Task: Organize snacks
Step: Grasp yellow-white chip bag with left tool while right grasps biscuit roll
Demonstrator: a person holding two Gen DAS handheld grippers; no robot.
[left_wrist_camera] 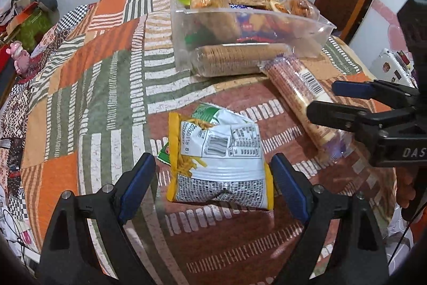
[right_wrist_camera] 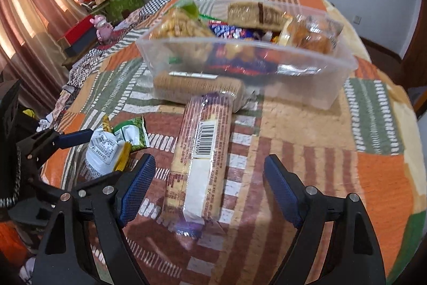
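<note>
Likely light and crushable, the chip bag (left_wrist_camera: 218, 159) and biscuit sleeve (right_wrist_camera: 200, 162) want mid-body grips; both grippers' jaws stand apart, empty.

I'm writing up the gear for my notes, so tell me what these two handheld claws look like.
Both match: the left claw and right claw have black angular plastic arms with triangular cut-outs, silver round pins at the joints, and blue textured pads lining the inner fingertips. Seen from the left camera, the right claw's body bears white lettering beginning "DAS". A thin black cable hangs nearby.
</note>
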